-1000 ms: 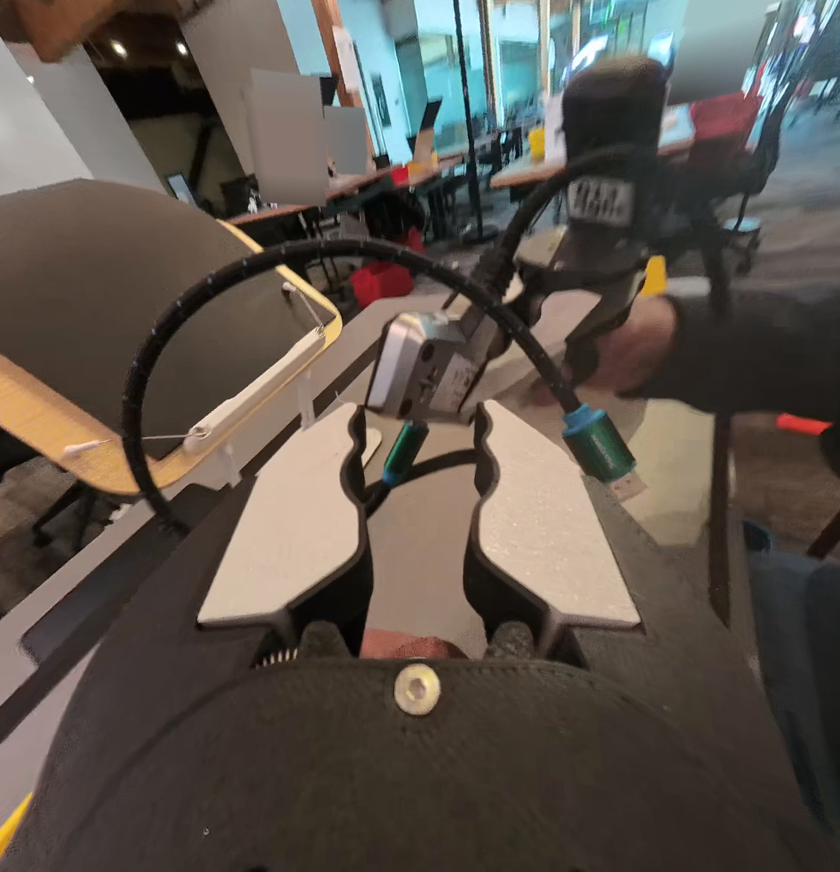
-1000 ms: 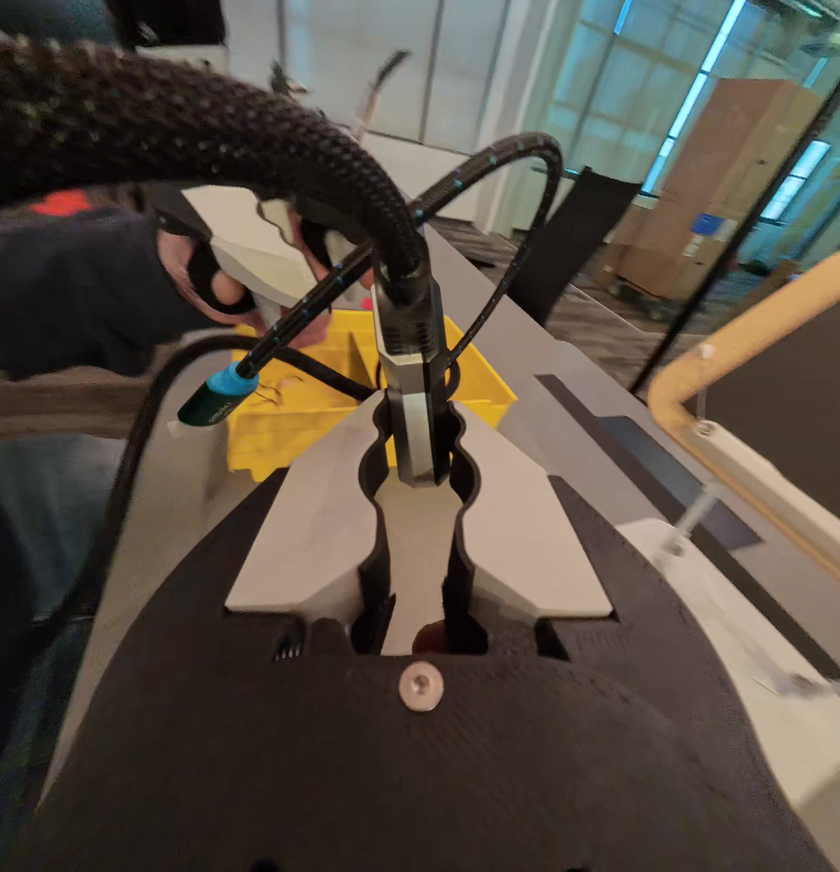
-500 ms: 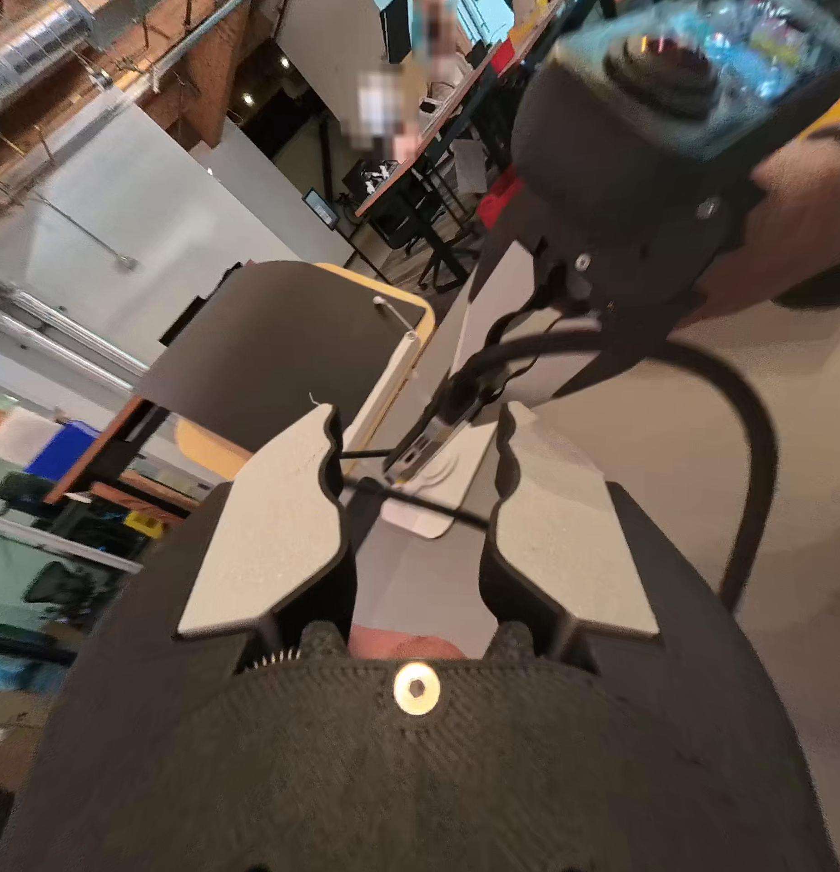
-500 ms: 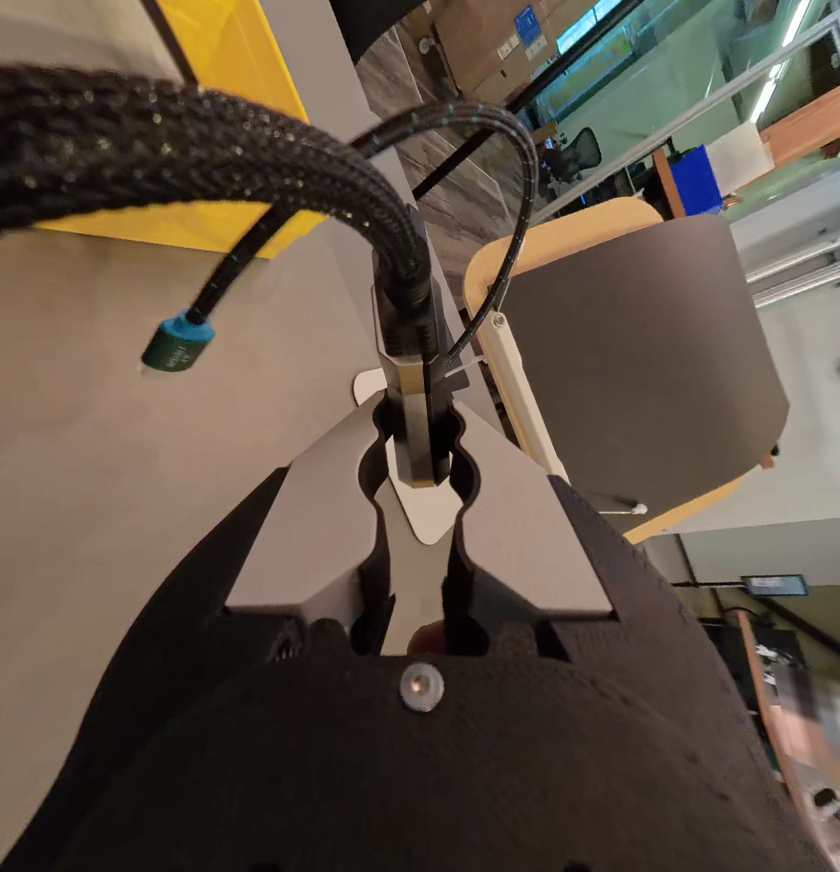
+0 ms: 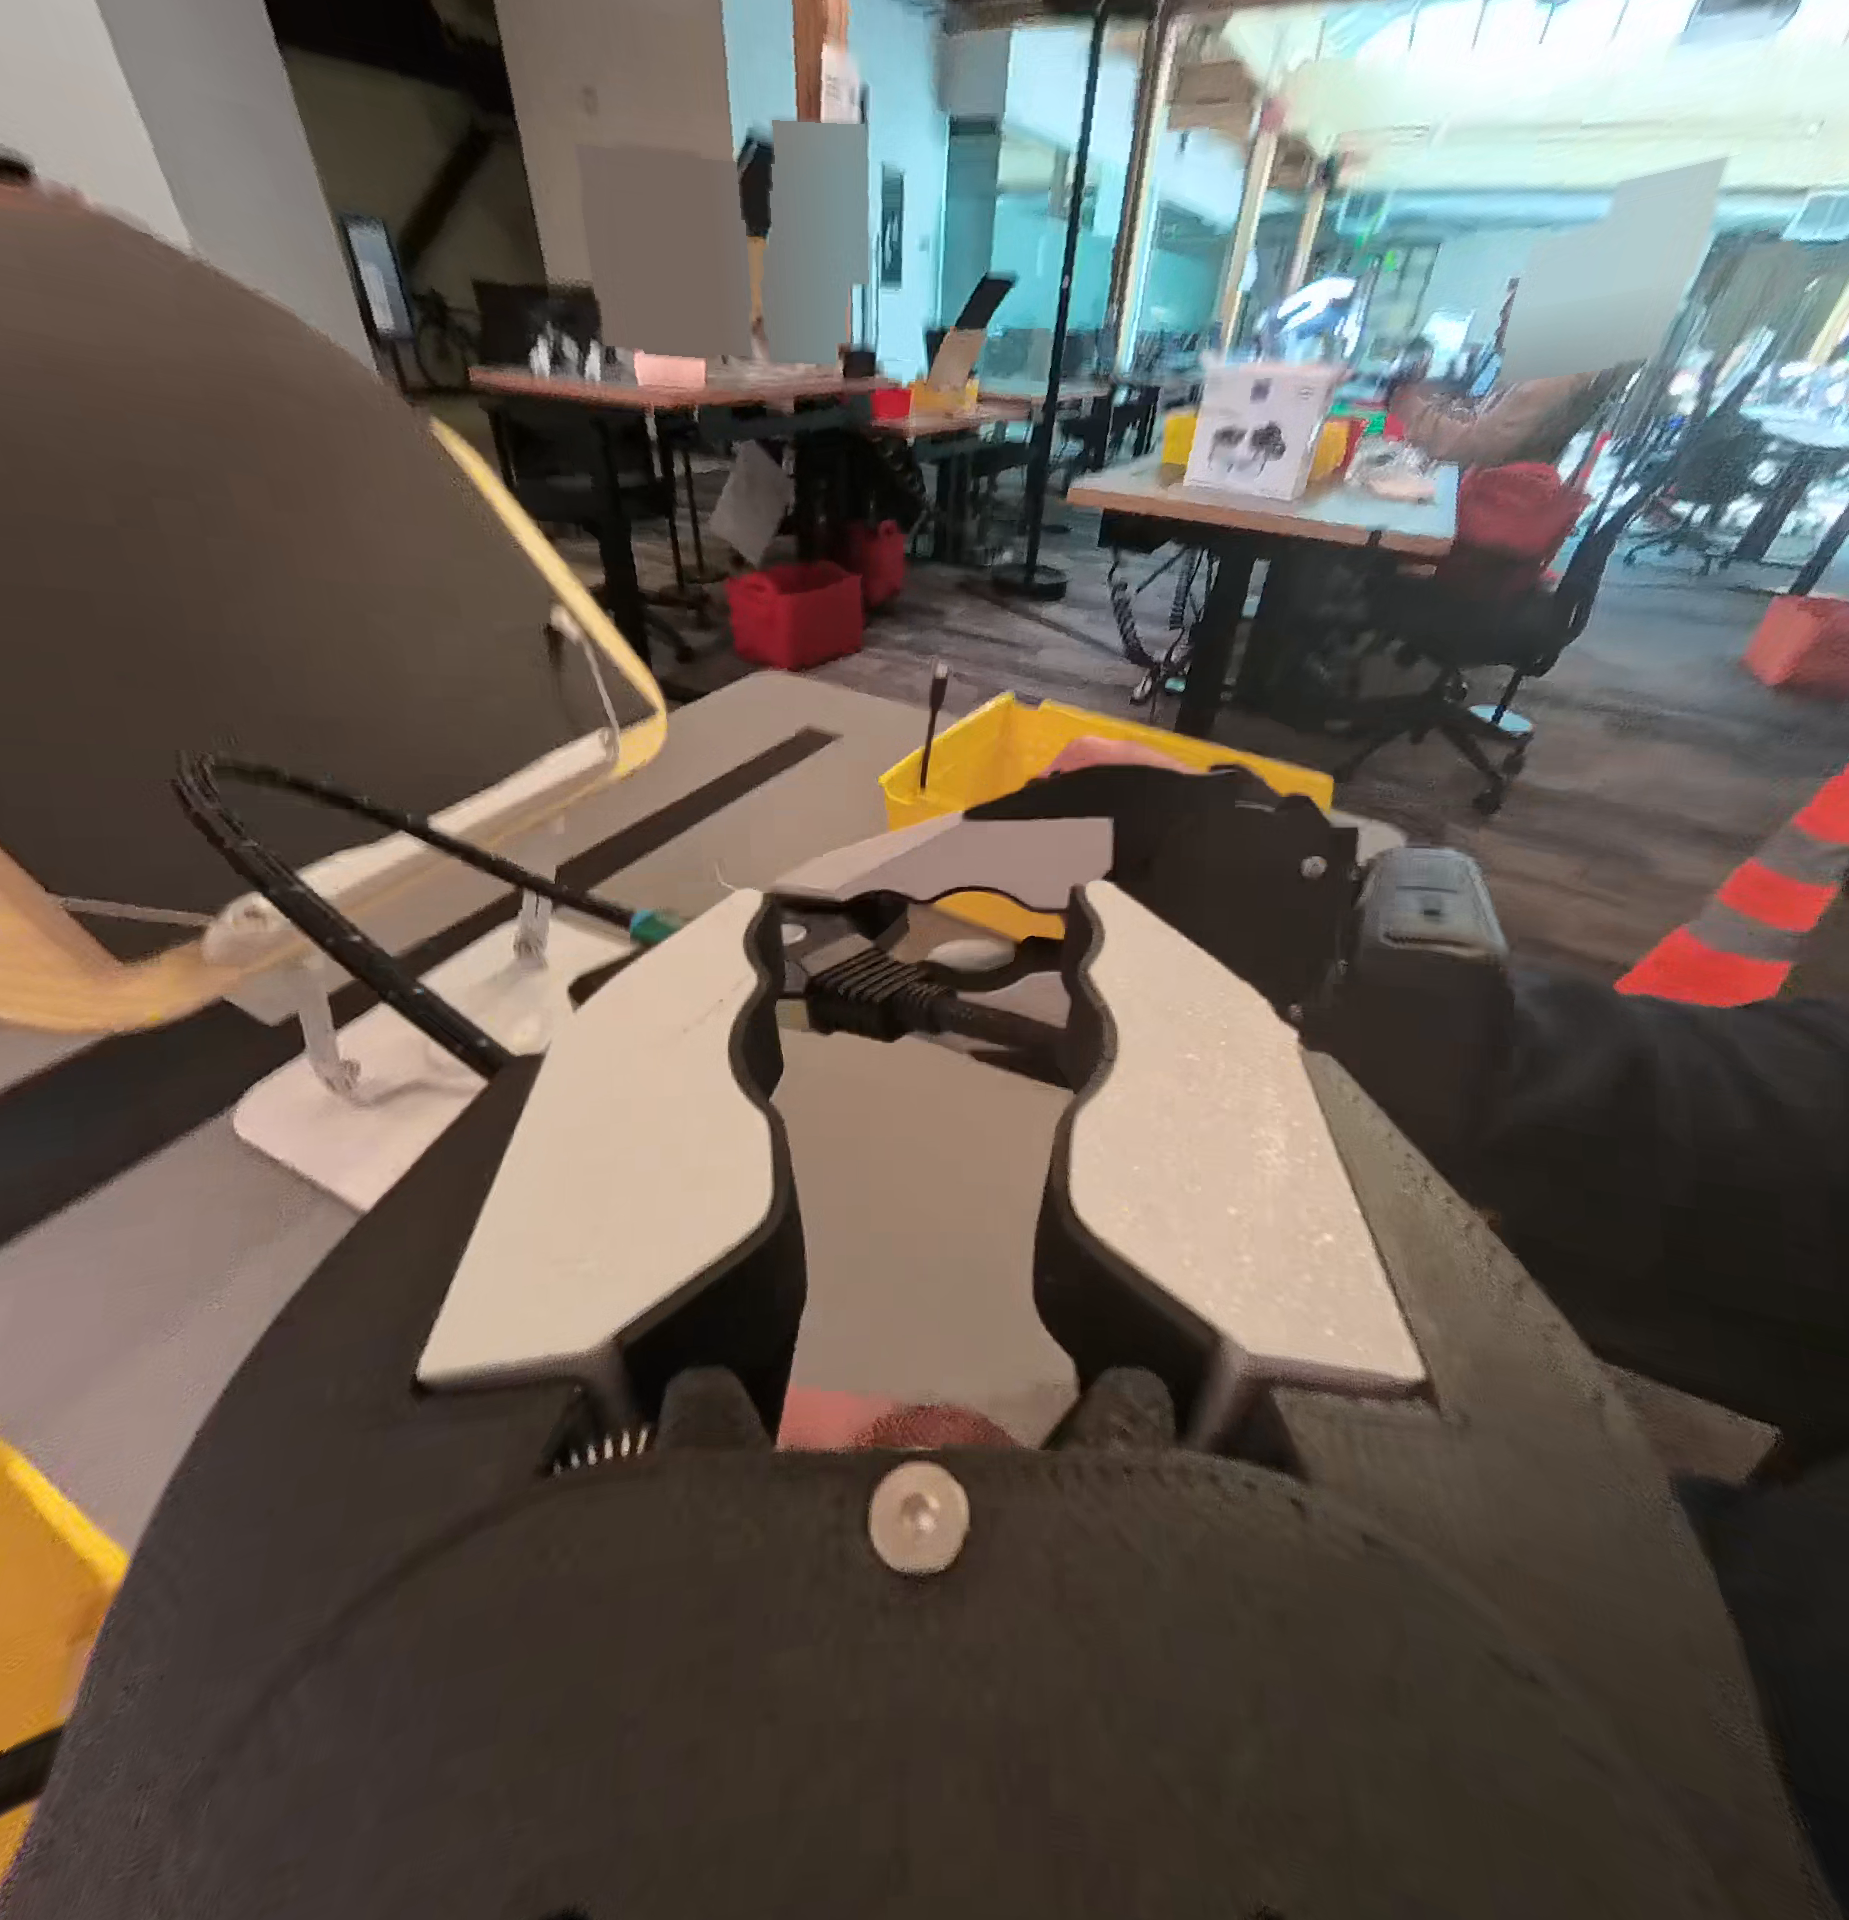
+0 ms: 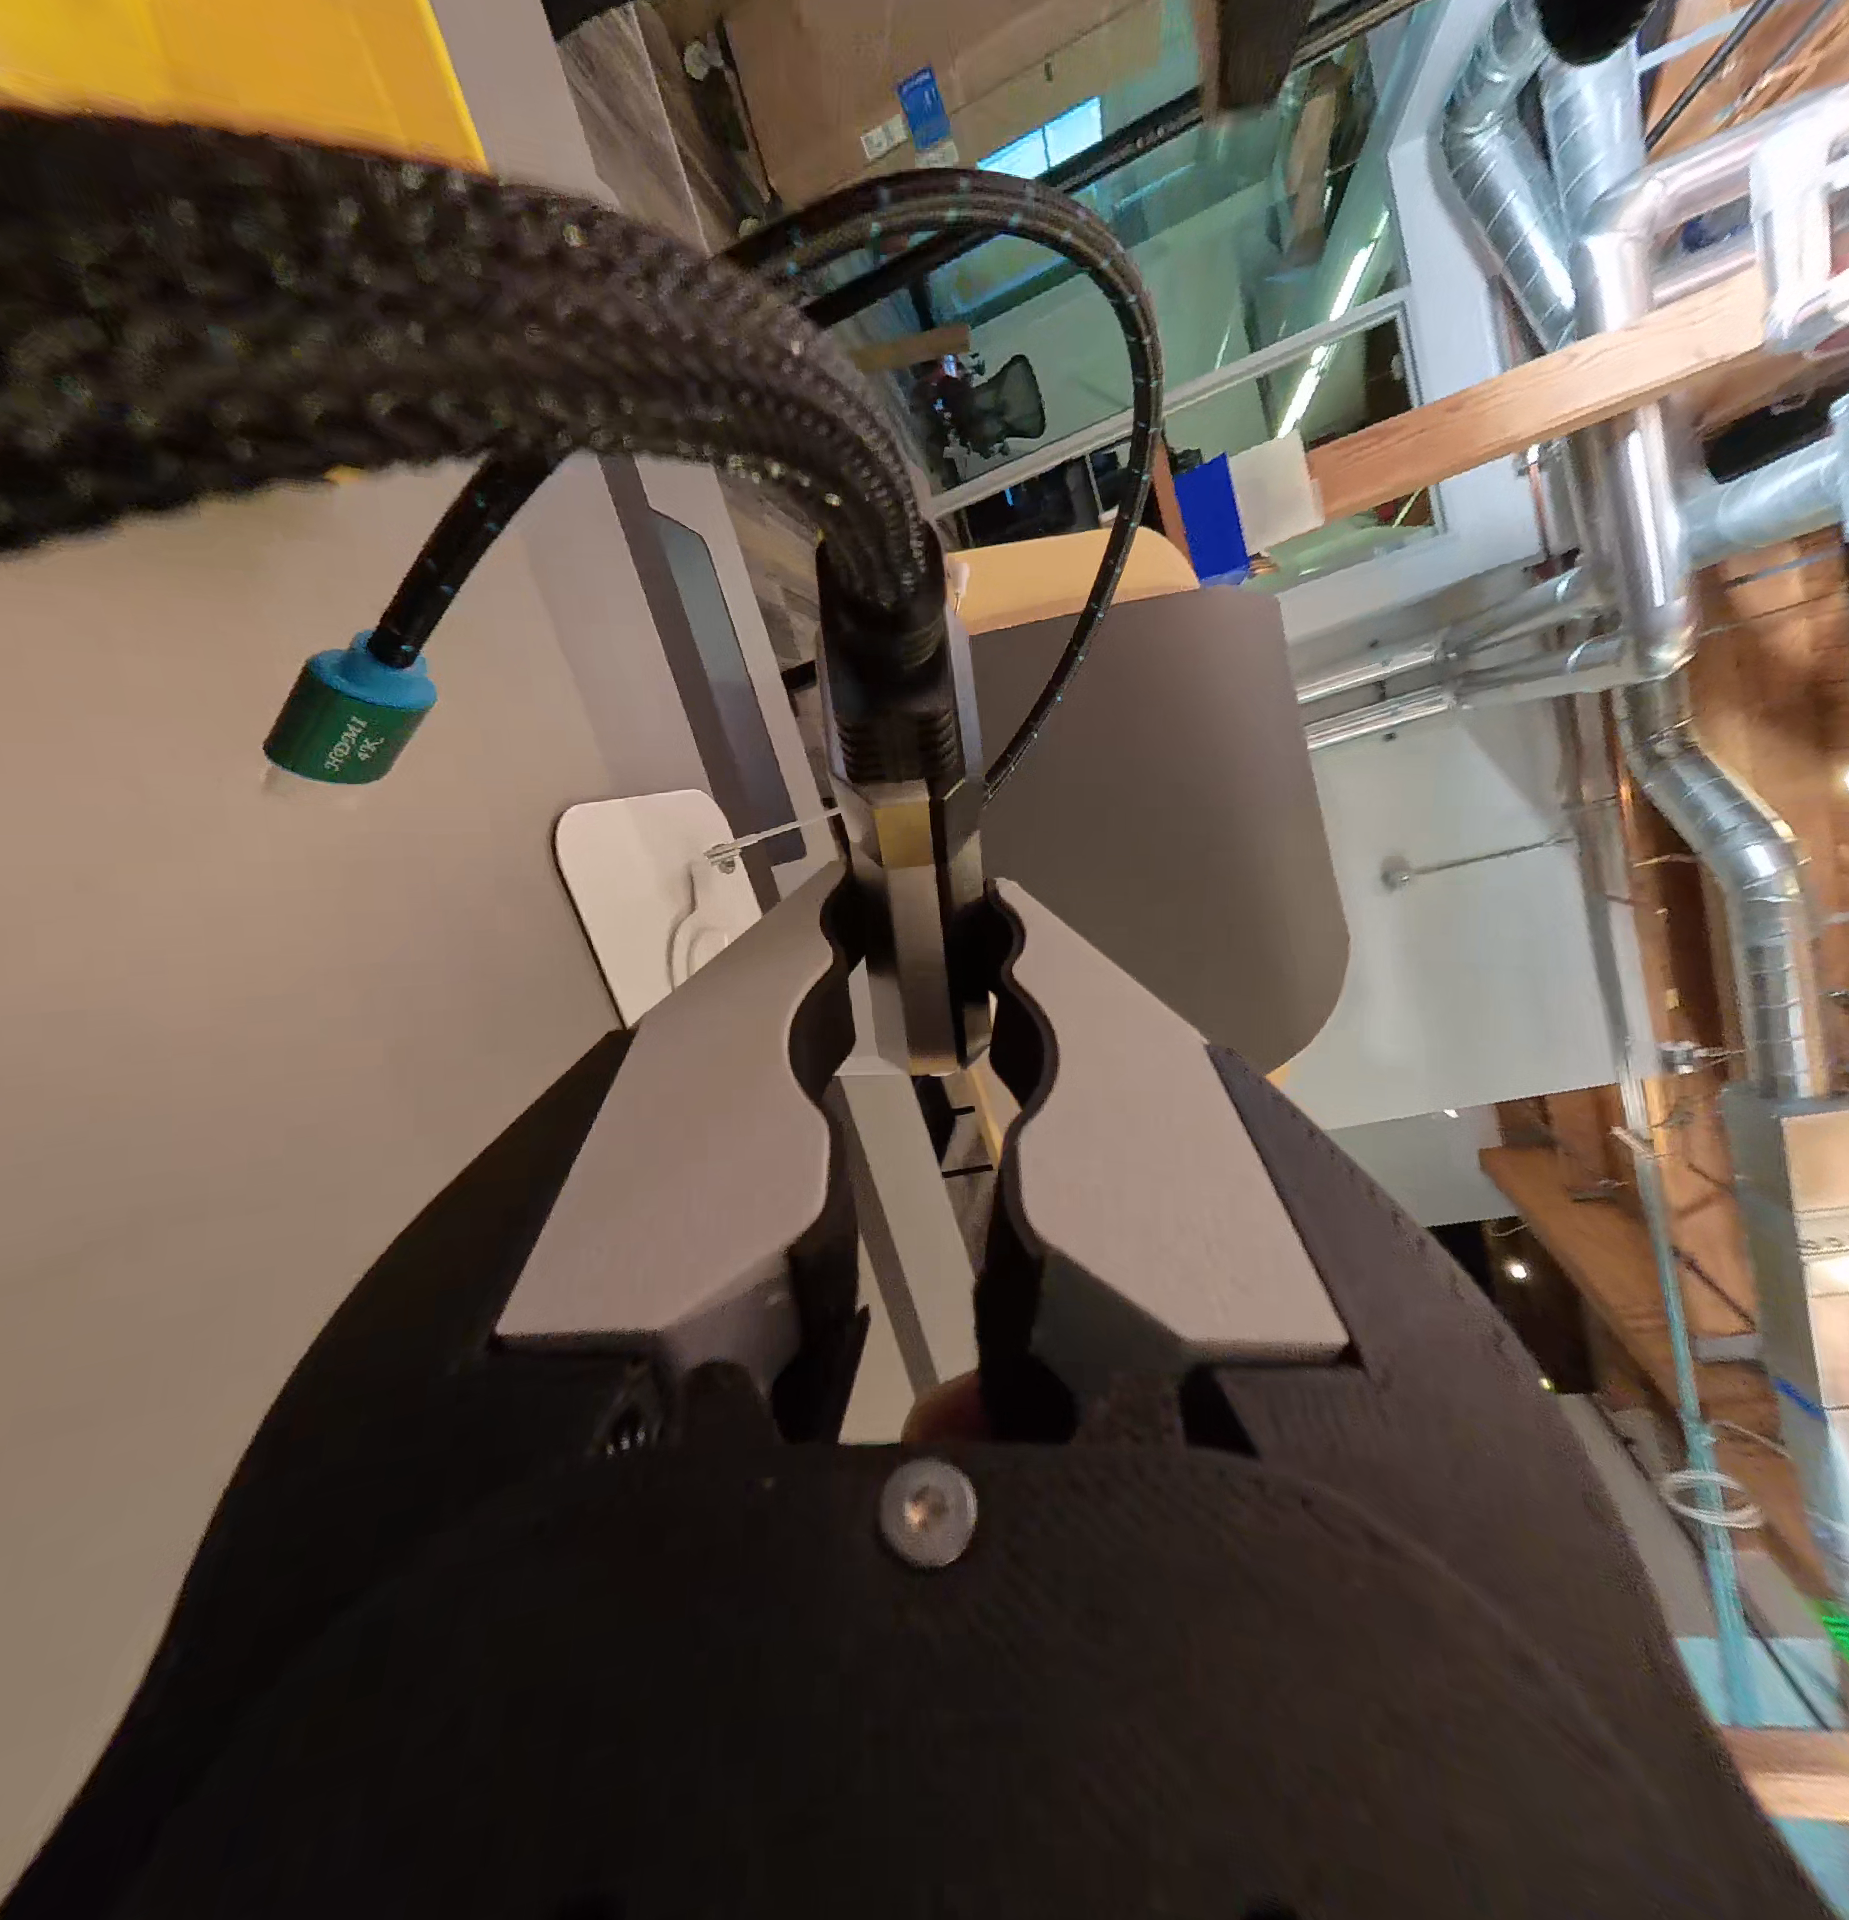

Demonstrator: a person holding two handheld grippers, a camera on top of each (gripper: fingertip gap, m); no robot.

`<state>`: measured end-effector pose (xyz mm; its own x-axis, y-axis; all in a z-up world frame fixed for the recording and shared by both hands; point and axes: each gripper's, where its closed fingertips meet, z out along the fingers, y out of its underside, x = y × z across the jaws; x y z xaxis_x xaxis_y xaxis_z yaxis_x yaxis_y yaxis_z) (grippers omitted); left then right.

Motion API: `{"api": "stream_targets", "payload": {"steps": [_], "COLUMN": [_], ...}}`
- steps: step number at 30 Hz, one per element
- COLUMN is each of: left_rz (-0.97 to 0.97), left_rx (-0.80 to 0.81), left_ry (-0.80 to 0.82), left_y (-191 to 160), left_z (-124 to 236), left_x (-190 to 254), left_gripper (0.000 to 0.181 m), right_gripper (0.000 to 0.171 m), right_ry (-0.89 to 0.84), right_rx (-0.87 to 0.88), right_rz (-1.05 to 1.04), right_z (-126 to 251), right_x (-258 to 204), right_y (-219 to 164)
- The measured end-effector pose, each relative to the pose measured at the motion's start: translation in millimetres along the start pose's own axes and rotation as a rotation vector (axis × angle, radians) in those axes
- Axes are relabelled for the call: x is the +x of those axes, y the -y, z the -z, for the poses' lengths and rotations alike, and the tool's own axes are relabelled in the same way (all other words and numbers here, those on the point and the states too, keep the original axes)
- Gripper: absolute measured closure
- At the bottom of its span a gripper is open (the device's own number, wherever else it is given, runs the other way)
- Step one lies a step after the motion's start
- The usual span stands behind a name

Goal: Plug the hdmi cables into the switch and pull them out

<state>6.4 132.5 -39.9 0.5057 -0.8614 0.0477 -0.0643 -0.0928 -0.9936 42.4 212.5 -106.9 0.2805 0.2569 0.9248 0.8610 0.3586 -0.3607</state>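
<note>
Right gripper (image 6: 920, 977) is clamped tight on the grey switch (image 6: 925, 966), with a thick black braided cable's plug (image 6: 894, 707) still seated in its top end. The left gripper (image 5: 920, 966) is wide open and holding nothing, its tips either side of that black plug (image 5: 878, 992). Farther out, a thinner cable's green plug (image 6: 348, 722) dangles free above the grey table (image 6: 224, 987), near a yellow bin (image 5: 1003, 743).

I am working in an open-plan office: desks (image 5: 1263, 514), office chairs (image 5: 1491, 634), red bins (image 5: 795, 613), glass walls and bare ceiling ducts (image 6: 1647, 582).
</note>
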Motion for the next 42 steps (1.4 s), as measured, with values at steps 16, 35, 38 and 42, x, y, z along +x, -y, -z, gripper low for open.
{"api": "stream_targets", "payload": {"steps": [16, 35, 38, 42], "left_rz": [-0.058, -0.023, 0.050, 0.094], "left_rx": [-0.406, -0.616, -0.608, -0.628], "left_ry": [0.190, 0.157, 0.093, 0.058], "left_y": [-81, -126, -131, -135], "left_z": [-14, -5, -6, -6], "left_x": [-34, -50, -45, -40], "left_gripper": [0.127, 0.131, 0.132, 0.122], "right_gripper": [0.149, 0.147, 0.148, 0.149], "right_ry": [0.043, 0.079, 0.082, 0.069], "right_rx": [-0.051, -0.084, -0.076, -0.070], "right_rz": [0.114, 0.179, 0.181, 0.189], "right_z": [-9, -19, -19, -20], "right_x": [-32, -64, -67, -68], "right_y": [7, 2, 4, 7]}}
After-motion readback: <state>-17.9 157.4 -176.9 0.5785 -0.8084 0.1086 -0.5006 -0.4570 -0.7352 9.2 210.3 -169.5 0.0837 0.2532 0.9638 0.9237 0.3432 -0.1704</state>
